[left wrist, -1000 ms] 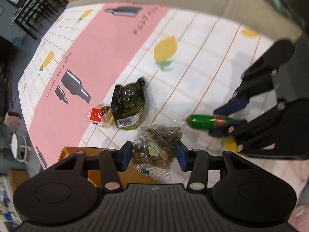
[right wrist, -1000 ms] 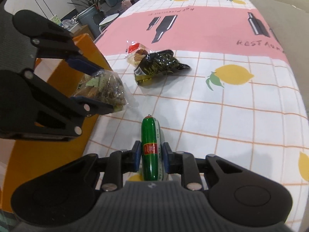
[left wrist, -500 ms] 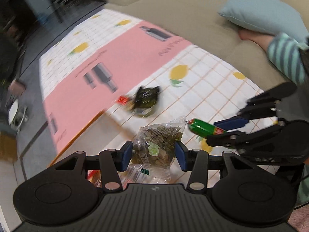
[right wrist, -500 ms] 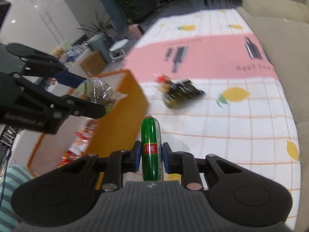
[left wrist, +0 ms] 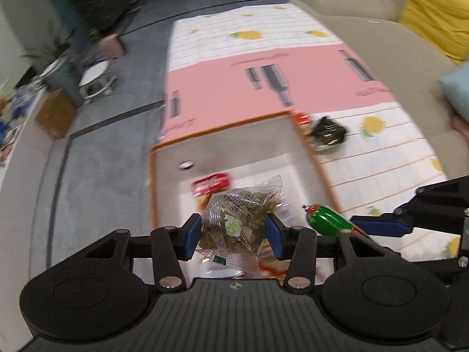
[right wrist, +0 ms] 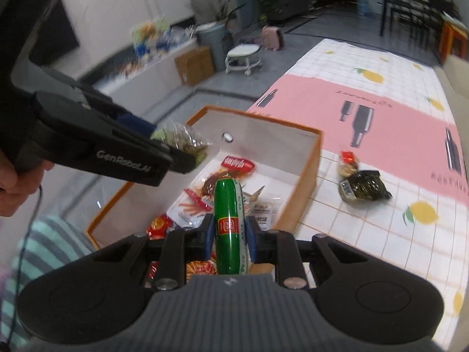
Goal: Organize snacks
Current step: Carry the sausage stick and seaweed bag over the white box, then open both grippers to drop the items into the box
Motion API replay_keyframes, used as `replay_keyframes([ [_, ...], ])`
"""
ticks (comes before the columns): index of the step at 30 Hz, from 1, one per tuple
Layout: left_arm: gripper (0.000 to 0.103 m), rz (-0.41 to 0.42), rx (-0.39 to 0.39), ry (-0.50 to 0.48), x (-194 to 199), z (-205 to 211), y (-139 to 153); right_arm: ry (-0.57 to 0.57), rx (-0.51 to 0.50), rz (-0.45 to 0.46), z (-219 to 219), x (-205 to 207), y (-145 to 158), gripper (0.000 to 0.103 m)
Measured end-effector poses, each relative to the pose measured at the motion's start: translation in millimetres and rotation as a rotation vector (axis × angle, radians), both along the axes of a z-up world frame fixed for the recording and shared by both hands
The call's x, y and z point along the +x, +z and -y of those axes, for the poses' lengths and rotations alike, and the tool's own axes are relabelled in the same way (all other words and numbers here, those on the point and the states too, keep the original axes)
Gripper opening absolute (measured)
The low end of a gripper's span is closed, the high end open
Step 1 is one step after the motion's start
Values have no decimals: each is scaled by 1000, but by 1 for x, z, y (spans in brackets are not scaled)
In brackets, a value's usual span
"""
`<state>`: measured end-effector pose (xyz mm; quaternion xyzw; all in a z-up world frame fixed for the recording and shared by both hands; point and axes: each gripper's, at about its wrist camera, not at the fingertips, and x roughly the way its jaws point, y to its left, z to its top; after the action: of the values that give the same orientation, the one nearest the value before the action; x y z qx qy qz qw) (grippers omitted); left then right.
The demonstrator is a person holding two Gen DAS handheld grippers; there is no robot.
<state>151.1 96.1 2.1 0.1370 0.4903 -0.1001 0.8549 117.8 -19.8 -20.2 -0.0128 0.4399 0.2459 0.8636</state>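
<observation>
My left gripper [left wrist: 233,236] is shut on a clear bag of brown-green snacks [left wrist: 241,212], held above the orange-rimmed box [left wrist: 234,121]. The same bag [right wrist: 184,140] shows in the right wrist view at the tip of the left gripper [right wrist: 187,149]. My right gripper [right wrist: 228,231] is shut on a green sausage stick [right wrist: 228,220] with a red label, also over the box [right wrist: 310,158]; the stick [left wrist: 325,220] appears at the right of the left wrist view. Several red and clear snack packets [right wrist: 237,162] lie inside the box.
A dark green packet [right wrist: 363,189] and a small red-topped packet [right wrist: 347,161] lie on the lemon-print mat [right wrist: 381,234] right of the box. A beige sofa [left wrist: 381,38] with a yellow cushion borders the mat. A stool [right wrist: 243,55] and cardboard box [right wrist: 195,64] stand on the floor.
Both grippers rose from the mat and swung over the orange box, each carrying its snack. The view now looks down into the box instead of at the mat.
</observation>
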Motion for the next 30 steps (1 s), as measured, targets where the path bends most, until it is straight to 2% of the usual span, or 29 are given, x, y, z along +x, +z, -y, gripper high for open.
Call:
replay_keyframes([
  [7,54,-77,46,46,3,-26,-29,98,-210,7,-54,7,-14,19],
  [15,54,-153,-5,55,12,-36,-51,173,-396,13,-86,21,-37,19],
  [19,54,-182,5,56,18,-35,-64,186,-450,-2,-92,27,-48,19],
  [26,54,-247,-35,70,21,-41,-86,204,-502,-39,-101,37,-65,19],
  [30,54,-272,-46,71,21,-41,-93,205,-501,-71,-99,43,-74,19],
])
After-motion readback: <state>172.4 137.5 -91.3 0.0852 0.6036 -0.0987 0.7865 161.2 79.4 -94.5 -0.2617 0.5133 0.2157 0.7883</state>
